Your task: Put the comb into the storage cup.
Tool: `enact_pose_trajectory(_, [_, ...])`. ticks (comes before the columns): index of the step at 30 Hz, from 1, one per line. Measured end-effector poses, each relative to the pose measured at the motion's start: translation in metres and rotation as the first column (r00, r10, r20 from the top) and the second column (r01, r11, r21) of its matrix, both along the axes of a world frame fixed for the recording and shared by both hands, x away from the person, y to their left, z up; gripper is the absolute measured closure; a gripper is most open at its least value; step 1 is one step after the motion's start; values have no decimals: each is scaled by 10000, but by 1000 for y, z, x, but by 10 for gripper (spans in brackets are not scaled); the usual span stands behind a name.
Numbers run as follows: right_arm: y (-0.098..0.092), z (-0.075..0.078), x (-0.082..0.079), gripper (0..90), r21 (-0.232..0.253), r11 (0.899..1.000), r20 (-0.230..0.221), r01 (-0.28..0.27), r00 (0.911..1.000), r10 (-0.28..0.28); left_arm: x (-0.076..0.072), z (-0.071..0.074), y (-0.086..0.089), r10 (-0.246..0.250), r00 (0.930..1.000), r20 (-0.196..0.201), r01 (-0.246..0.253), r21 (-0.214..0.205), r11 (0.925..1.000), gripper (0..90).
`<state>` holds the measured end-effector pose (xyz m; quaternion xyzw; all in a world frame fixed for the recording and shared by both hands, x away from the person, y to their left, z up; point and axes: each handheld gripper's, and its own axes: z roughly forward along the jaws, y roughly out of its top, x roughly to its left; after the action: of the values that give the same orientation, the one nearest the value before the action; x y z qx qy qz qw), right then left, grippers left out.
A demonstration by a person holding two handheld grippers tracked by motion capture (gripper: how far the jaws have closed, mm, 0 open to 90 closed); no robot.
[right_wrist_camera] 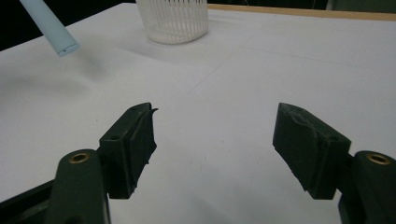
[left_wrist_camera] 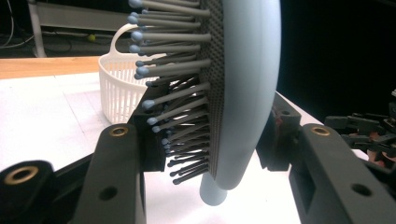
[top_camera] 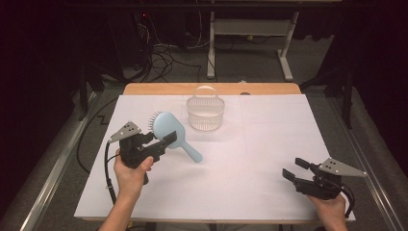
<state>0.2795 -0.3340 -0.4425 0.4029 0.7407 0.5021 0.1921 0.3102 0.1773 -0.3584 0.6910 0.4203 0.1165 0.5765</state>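
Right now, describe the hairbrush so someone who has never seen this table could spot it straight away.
On the white-covered table, look left of centre, in front of the white slatted basket at the far edge. There the left gripper is shut on the hairbrush at its head. It is the one pale blue thing, an oval paddle with grey blue-tipped bristles and a straight handle.

Pale blue hairbrush (top_camera: 169, 129) with grey bristles; white slatted basket (top_camera: 206, 114).
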Motion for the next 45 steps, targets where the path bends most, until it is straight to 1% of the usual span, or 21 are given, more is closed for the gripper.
enact_pose_trajectory(4, [0, -1, 0, 307, -1, 10000, -29, -20, 10000, 20, 6, 2, 0, -4, 10000, -86, 5, 170, 9999, 529])
enact_pose_trajectory(5, [-1, -3, -1, 308, -2, 10000, -99, -10, 10000, 10, 9, 3, 0, 8, 9999, -112, -5, 205, 9998, 529])
enact_pose_trajectory(7, [-1, -3, -1, 309, -6, 10000, -115, 12, 9999, -12, 10, 4, 0, 22, 9999, -126, -19, 202, 9998, 529])
enact_pose_trajectory(10, [-2, -3, -1, 307, 115, 9999, -66, 99, 9999, -98, 15, 6, 0, 46, 9999, -160, -43, 188, 9998, 529])
enact_pose_trajectory(15, [-3, -3, -2, 306, 119, 9998, -25, 169, 9999, -169, 20, 8, -1, 69, 9998, -170, -65, 231, 9997, 528])
enact_pose_trajectory(18, [-2, -4, -2, 315, -1, 9997, 105, 236, 9997, -236, 24, 11, -3, 8, 9998, -184, -5, 144, 9999, 528])
enact_pose_trajectory(23, [0, -4, -1, 315, -161, 9994, 217, 294, 9993, -291, 29, 13, -6, 11, 9999, -168, -8, 188, 9998, 528])
enact_pose_trajectory(30, [1, -4, -2, 315, -172, 9995, 251, 275, 9993, -271, 35, 20, -12, -60, 10000, -14, 61, 301, 9995, 528])
enact_pose_trajectory(31, [1, -4, -2, 316, -170, 9995, 277, 259, 9993, -254, 36, 23, -14, -94, 9999, 60, 91, 440, 9990, 528])
enact_pose_trajectory(33, [2, -3, -3, 321, -237, 9994, 315, 263, 9992, -255, 38, 24, -16, -82, 9999, 136, 75, 538, 9985, 528])
enact_pose_trajectory(35, [3, -3, -3, 322, -303, 9992, 356, 242, 9991, -231, 41, 26, -17, -95, 9998, 155, 87, 506, 9987, 528])
enact_pose_trajectory(37, [3, -3, -3, 322, -356, 9991, 389, 217, 9990, -204, 43, 28, -19, -74, 9998, 161, 65, 558, 9984, 528])
enact_pose_trajectory(41, [3, -3, -3, 323, -333, 9992, 394, 236, 9990, -223, 46, 33, -24, -106, 9996, 255, 90, 607, 9981, 528])
enact_pose_trajectory(45, [3, -3, -4, 322, -295, 9993, 428, 245, 9988, -232, 52, 35, -29, -157, 9996, 227, 142, 627, 9979, 528])
